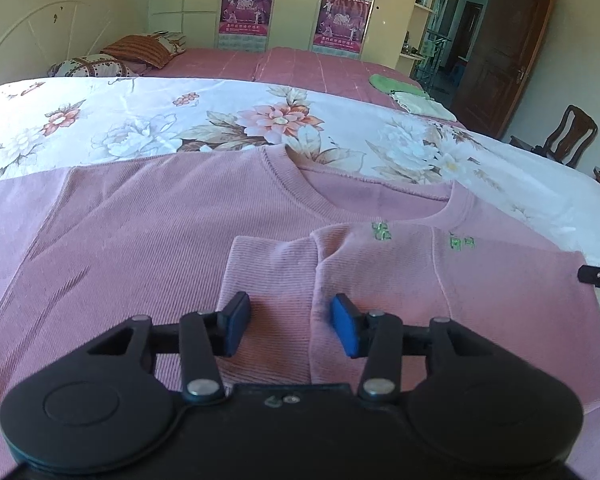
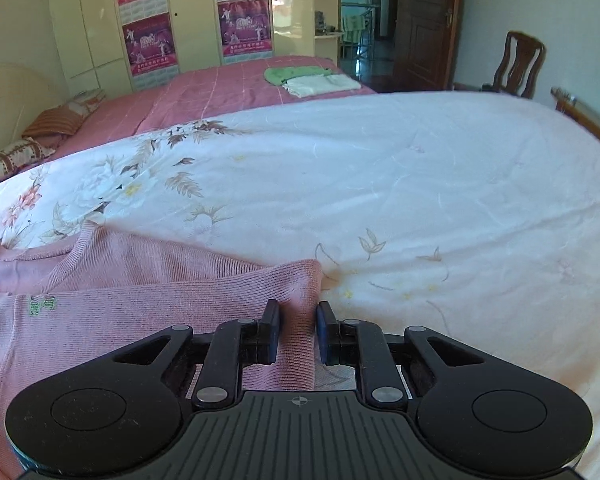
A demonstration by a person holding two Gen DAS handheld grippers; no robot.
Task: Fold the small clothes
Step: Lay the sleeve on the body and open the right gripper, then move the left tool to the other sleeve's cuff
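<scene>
Pink ribbed-knit top (image 1: 148,240) spread flat on a floral quilt (image 2: 400,184) over the bed, sleeve already folded across the chest. Right gripper (image 2: 298,330) clenched on a raised ridge of ribbed fabric at the top's edge, quilt just beyond its fingertips. Left gripper (image 1: 290,326) released, jaws parted, blue pads (image 1: 346,330) hovering over or resting on the folded sleeve cuff (image 1: 268,272) directly ahead; contact not clear.

Risks, as judged: soft, stretchy knit likely to slip from a one-sided pinch; uneven lift likely to skew the fold or undo the tucked sleeve; smooth quilt cloth possibly caught along with the knit.
</scene>
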